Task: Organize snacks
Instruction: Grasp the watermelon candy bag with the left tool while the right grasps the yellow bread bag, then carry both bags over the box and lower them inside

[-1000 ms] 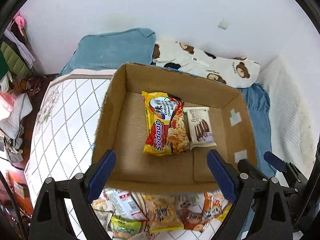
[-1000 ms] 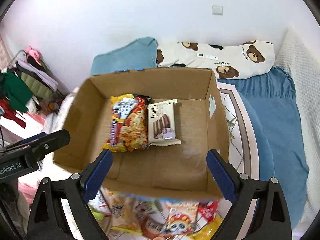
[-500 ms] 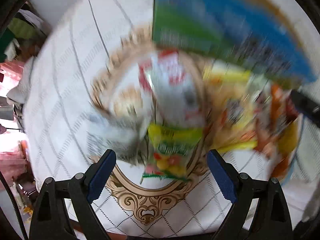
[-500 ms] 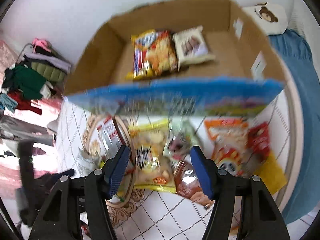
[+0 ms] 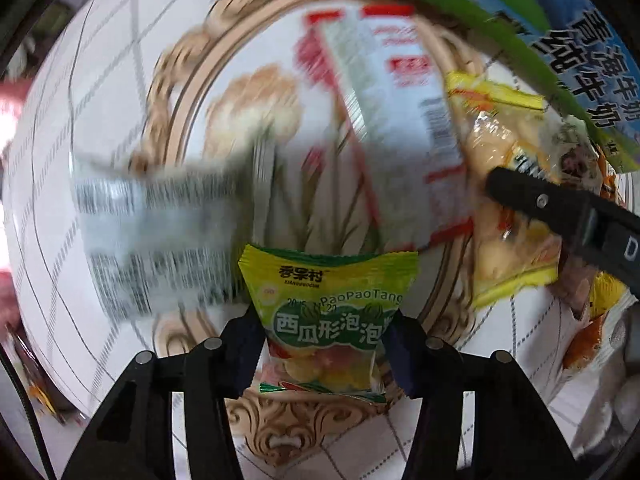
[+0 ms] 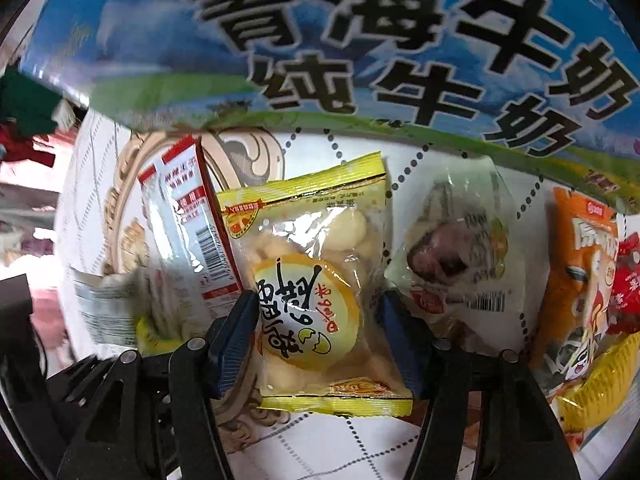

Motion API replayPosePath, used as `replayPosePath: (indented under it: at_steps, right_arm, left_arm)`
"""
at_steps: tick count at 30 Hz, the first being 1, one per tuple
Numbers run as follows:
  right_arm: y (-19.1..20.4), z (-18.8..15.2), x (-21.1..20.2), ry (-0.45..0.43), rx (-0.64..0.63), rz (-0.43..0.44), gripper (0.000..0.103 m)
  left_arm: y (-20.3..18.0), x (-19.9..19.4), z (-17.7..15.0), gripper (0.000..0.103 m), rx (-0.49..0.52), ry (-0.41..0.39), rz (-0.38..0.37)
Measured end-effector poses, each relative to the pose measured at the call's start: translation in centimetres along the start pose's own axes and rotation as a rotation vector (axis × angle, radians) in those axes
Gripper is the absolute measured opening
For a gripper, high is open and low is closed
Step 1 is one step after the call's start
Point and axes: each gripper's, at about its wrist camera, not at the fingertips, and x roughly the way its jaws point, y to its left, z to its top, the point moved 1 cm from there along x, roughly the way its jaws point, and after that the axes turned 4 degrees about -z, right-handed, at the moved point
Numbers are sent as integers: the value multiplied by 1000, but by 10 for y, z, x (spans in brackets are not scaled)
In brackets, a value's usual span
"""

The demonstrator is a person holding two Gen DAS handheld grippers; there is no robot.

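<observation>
On the patterned bedspread (image 5: 120, 80), just below the printed side of the milk carton box (image 5: 580, 92), the left wrist view shows the left gripper (image 5: 326, 344) pointing down w/ its jaws just closed in, blue pads pinching the sides of a green-yellow bubble gum packet (image 5: 328, 308). It looks clamped on it; the packet bows a bit between the pads. Light, soft, crinkly film, prob. slippery, so I'd hold it mid-body across the narrow width, not by the sealed ends. A white-red packet (image 5: 396, 92) lies beyond, blurred. The right gripper's black finger crosses the right edge. In the right wrist view, the right gripper (image 6: 316, 332) has also just been closing, its pads at both sides of a yellow-trimmed clear snack bag (image 6: 316, 276) w/ pale lumps and a yellow disc label. Pads seem to touch the film, so a grip by my reading. Puffy, light, contents maybe crushable; go gentle. A clear bag w/ a dark piece (image 6: 452, 256) lies just beside, and an orange packet (image 6: 580, 280) farther right.
</observation>
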Motion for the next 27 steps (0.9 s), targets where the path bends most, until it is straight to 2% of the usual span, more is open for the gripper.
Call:
replayPosePath:
  at_steps: [4,11,12,19,20,22,24,27]
  right_arm:
    - [-3,-24,-3,18,-9,-8,57]
    - [-17,-87,5,91,23,28,57]
    - [-17,-91,7,91,27,26,58]
    - [-11,-102,27,73,41,-8,62]
    - [-6,-104,30,68,39,-12,61]
    - [-2,-106,29,54,20,-20,58]
    - [2,-110,21,36,8,-16,50]
    - [1,-116,7,15,9,16,46]
  left_arm:
    - [8,6,-14,51,-39,17,-38]
    - [11,20,-26,54,-34,10,-43]
    - [13,19,-33,55,-30,-4,-70]
    - [-14,28,-32,57,16,-5,-15]
    - [-18,27,-34,57,21,-9,-5]
    - [-25,20,-37,50,32,-18,17]
    - [-33,11,-38,49,38,-38,3]
    - [-39,-2,-45,49,41,-49,-13]
